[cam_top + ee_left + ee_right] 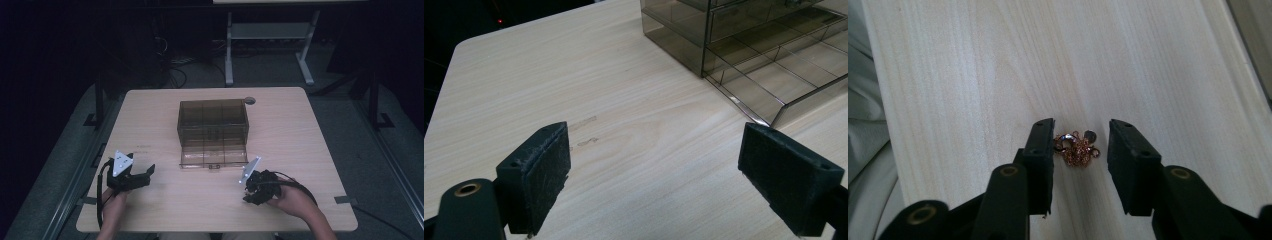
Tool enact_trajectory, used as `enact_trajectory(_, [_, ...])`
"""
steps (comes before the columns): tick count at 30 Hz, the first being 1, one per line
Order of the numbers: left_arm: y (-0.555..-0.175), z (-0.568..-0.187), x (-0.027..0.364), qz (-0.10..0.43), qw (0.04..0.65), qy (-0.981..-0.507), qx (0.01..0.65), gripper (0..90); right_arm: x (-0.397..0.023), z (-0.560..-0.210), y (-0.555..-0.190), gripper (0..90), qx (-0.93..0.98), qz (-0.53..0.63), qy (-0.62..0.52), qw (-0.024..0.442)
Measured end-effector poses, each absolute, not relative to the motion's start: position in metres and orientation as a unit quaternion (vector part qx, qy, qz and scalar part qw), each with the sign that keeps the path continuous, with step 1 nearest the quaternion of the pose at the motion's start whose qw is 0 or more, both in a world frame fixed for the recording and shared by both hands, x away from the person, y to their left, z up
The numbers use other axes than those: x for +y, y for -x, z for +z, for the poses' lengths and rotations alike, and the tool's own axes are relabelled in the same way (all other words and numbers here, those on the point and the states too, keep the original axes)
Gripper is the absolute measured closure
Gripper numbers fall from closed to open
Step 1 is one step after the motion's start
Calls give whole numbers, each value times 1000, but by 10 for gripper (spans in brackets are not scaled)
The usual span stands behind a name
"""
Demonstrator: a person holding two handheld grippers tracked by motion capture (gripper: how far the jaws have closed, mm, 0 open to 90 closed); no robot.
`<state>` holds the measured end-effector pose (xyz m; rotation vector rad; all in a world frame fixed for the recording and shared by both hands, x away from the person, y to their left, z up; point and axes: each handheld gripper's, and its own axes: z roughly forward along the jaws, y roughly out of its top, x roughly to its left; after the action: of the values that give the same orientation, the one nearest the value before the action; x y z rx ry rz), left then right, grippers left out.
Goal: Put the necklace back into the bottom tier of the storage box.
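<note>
Pale wood table (165,210) up close: right gripper (1080,145) points down, its 2 jaws apart around a small heap of copper-coloured chain (1076,148), not yet pressing it. Left gripper (142,175) hovers with jaws wide, nothing between. Farther back, smoky compartment box (213,131) sits open.

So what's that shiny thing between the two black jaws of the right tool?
A little bunched-up rose-gold chain lies on the wooden table between the right tool's jaws in the right gripper view. The pads aren't clearly pressing it.
</note>
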<state>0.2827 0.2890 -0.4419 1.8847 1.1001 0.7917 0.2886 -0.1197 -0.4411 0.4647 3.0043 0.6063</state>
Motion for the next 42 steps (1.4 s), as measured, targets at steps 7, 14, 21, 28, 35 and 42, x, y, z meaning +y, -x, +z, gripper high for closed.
enact_trajectory(7, [-283, -442, 288, 312, 399, -746, 433, 129, -118, -443, -289, 796, 970, 187, -152, 17])
enact_trajectory(14, [-283, -442, 288, 313, 399, -745, 433, 129, -119, -443, -291, 844, 970, 188, -150, 11])
enact_trajectory(21, [-283, -442, 289, 313, 399, -745, 433, 129, -119, -443, -292, 850, 970, 191, -151, 7])
enact_trajectory(28, [-283, -442, 289, 313, 399, -745, 433, 129, -121, -439, -292, 850, 967, 203, -152, 8])
enact_trajectory(35, [-283, -443, 288, 312, 399, -745, 434, 129, -124, -425, -290, 851, 964, 222, -145, 16])
enact_trajectory(42, [-283, -442, 289, 311, 399, -744, 436, 129, -126, -407, -292, 851, 961, 236, -141, 22])
